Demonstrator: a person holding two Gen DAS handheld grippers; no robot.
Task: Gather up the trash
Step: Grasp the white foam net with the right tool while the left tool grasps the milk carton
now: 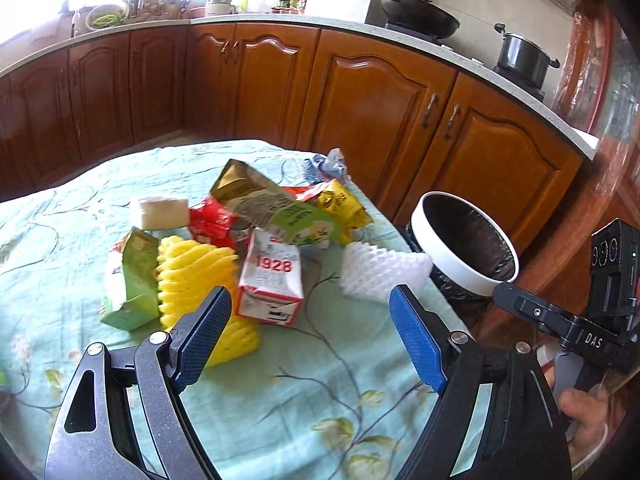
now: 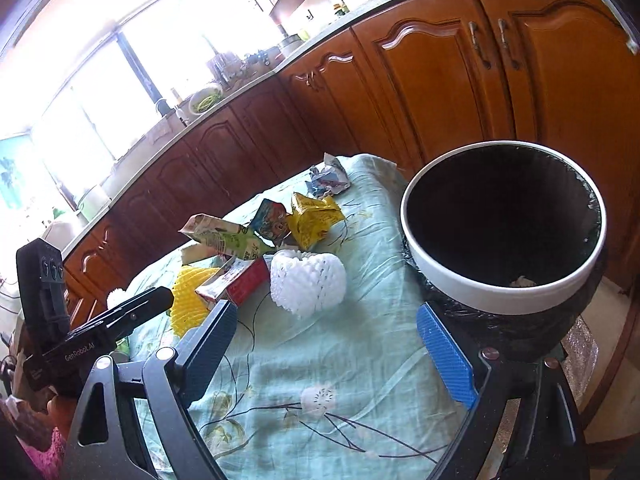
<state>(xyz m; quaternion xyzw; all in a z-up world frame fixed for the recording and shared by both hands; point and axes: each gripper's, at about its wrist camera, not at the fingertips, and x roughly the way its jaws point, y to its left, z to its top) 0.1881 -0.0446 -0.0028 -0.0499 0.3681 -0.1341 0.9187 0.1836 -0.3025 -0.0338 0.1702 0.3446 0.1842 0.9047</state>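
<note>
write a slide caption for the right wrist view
Open right gripper hovers over the floral tablecloth, facing white foam netting, crumpled cartons and the black-lined bin beside the table.

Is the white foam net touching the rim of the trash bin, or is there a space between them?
Apart. The right wrist view shows it: a strip of bare tablecloth lies between the white foam net and the trash bin, which stands beside the table.

The left claw (image 1: pixel 310 312) and the right claw (image 2: pixel 326 328) both point downward, spread wide with nothing between them.
</note>
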